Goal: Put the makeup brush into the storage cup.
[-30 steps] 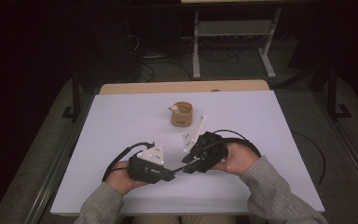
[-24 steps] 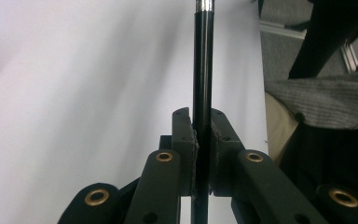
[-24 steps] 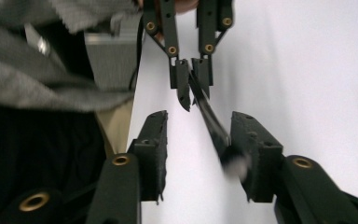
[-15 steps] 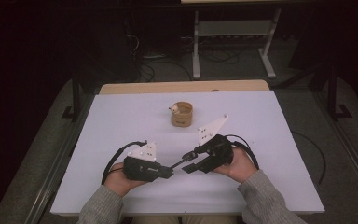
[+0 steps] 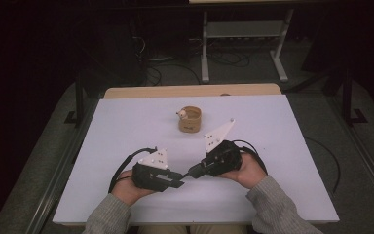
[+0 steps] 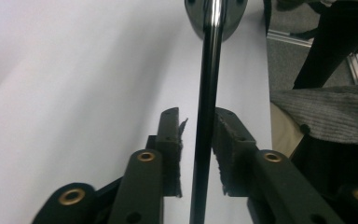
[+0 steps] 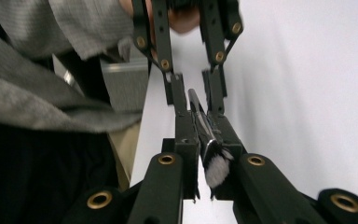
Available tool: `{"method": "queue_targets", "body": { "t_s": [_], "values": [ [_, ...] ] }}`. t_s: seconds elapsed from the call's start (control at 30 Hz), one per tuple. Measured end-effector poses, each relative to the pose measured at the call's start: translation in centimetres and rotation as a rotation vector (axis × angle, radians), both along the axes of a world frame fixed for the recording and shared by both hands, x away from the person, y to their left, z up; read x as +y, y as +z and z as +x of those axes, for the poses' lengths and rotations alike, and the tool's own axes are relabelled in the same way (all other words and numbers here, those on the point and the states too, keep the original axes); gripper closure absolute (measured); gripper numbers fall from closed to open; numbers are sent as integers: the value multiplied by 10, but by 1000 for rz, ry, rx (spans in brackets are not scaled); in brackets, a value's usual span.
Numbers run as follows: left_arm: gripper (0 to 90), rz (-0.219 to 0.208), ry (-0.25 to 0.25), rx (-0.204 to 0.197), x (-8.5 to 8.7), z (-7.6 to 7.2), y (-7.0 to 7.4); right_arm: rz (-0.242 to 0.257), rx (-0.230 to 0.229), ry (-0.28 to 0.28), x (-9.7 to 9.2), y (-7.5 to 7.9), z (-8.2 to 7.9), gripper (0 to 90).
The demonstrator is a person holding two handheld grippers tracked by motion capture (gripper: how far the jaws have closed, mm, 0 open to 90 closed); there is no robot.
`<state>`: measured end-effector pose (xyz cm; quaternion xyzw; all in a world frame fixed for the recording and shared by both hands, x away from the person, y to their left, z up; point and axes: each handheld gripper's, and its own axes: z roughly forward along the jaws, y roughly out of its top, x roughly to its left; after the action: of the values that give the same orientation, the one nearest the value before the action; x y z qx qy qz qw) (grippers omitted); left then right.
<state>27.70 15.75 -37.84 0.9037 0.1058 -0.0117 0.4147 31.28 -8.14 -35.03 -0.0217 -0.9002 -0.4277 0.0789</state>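
in the high view the left gripper (image 5: 177, 178) and the right gripper (image 5: 194, 172) meet tip to tip near the front edge of the white table (image 5: 126, 122), with bare surface open to both sides and toward the far edge. a small tan cup (image 5: 190, 119) stands well apart from them, past the middle of the table. a slim black brush (image 5: 187, 174) bridges the two tips. against a second ago, the right hand sits lower and closer to the front edge, its grey plate further from the cup; the left hand is in the same place.

in the left gripper view the brush handle (image 6: 205, 126) runs straight up between the left gripper (image 6: 198, 135) pads, which stand a little off it on either side; those jaws have just been opening, and the handle stays between them without being squeezed. the table's right edge and a grey sleeve (image 6: 326, 114) lie just beside the jaws, with broad empty white to the left.

in the right gripper view the right gripper (image 7: 208, 149) has just been closing and now pinches the brush (image 7: 207, 135) near its pale bristle end, the handle reaching on into the left gripper (image 7: 196, 91) beyond. the table edge runs to the left, open surface to the right.
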Motion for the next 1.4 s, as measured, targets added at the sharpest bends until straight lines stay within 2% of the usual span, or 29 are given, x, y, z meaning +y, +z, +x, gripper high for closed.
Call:
{"method": "queue_targets", "body": {
  "t_s": [0.13,0.2,0.23,0.27,0.33,0.37,0.4,0.43,0.5,0.53,0.57,0.7,0.83,0.87,0.97,1.0,1.03,1.07,1.17,1.2,1.27,1.3,1.4],
  "values": [
    [717,21,-18,5,-5,-1,0,-59,-31,19,5,6,-2,831],
    [768,30,-38,-3,-7,-1,0,-79,-54,28,8,10,-1,831],
    [806,36,-38,-22,-7,-2,1,-83,-57,40,9,12,-1,831],
    [830,33,-31,-21,-8,-3,1,-90,-50,46,10,14,-2,831],
    [834,26,-22,-25,-6,-2,2,-83,-63,33,11,16,-3,828],
    [835,9,-12,-26,-5,-1,3,-73,-71,28,10,17,-3,818],
    [836,-8,4,-22,-4,0,4,-43,-62,4,8,16,-2,790],
    [836,-21,8,-34,-2,1,6,-12,-40,-27,6,16,-2,699],
    [836,-34,16,-33,2,4,8,69,7,-67,0,11,0,679],
    [837,-44,29,-17,2,3,7,115,42,-88,-3,5,0,677],
    [836,-34,26,-30,3,5,7,128,41,-98,-4,2,1,675],
    [836,-23,34,-23,4,6,5,160,57,-118,-2,-10,0,678],
    [836,-26,32,-15,3,7,4,197,57,-122,1,-10,0,766],
    [835,-22,31,-19,2,7,4,196,60,-124,1,-9,0,808],
    [815,-26,41,-5,1,7,3,178,75,-111,2,-7,2,826],
    [767,-29,38,2,1,8,3,149,52,-112,3,-5,1,828],
    [756,-36,44,4,0,7,3,133,45,-105,4,-4,2,828],
    [749,-19,36,-6,0,9,3,106,38,-104,4,-2,2,828],
    [749,-28,45,18,-4,8,2,53,3,-87,7,7,4,829],
    [756,-15,37,14,-4,8,2,39,-14,-74,8,9,5,829],
    [772,-21,38,23,-6,8,2,-4,-20,-57,11,14,5,829],
    [783,-13,25,20,-6,9,2,-11,-31,-48,12,17,5,829],
    [827,-20,26,10,-7,9,3,1,-25,-45,13,19,4,827]
  ]
}}
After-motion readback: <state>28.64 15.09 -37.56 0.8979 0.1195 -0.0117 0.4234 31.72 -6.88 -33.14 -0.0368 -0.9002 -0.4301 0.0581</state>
